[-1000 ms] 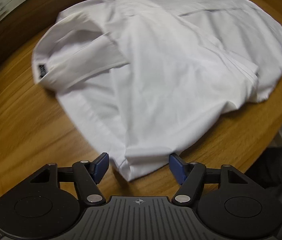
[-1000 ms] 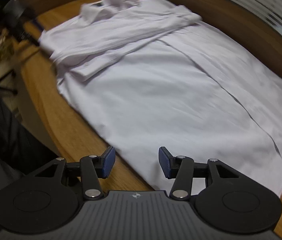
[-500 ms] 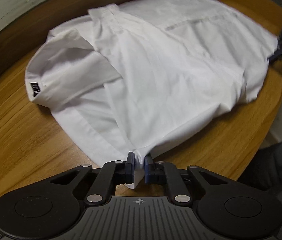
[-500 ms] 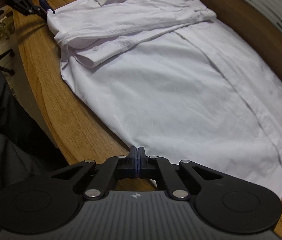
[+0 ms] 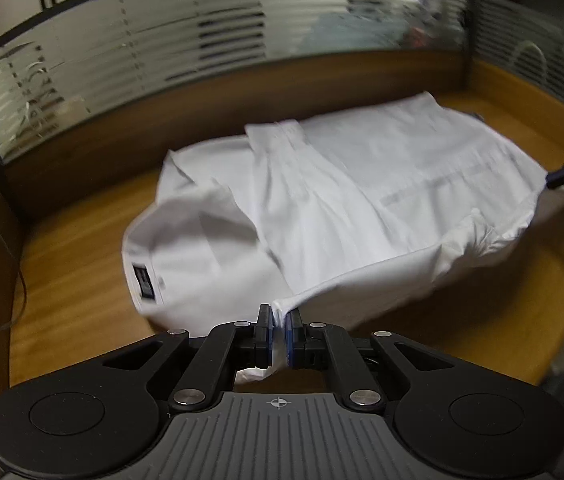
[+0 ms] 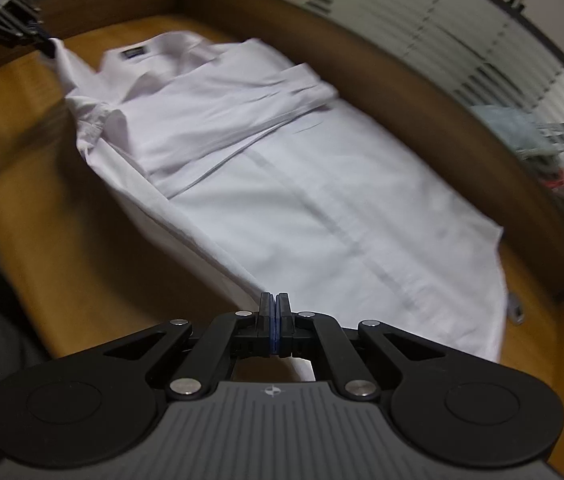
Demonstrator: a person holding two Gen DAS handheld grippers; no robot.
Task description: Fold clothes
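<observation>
Both grippers, which a second ago stood open over the near edge of the white shirt (image 5: pixel 362 200), have clamped onto it and risen, so more of the striped glass partition (image 5: pixel 161 52) behind the shirt now shows. Seen from its own camera, the left gripper (image 5: pixel 280 334) points steeply down with its jaws clenched on a pinch of cloth near the collar end — the fabric bunches between the blue pads (image 5: pixel 269 336) and hangs below them. From the right wrist view, the right gripper (image 6: pixel 274 330) is tilted down likewise, jaws pressed together on the shirt's near edge toward the hem. Between the two grips that edge is pulled taut and lifted off the wooden table (image 5: pixel 81 264). Beyond it, the rest of the shirt lies flat — sleeve folded across the chest. Bare wood lies open on the near side of the shirt and past the collar.
</observation>
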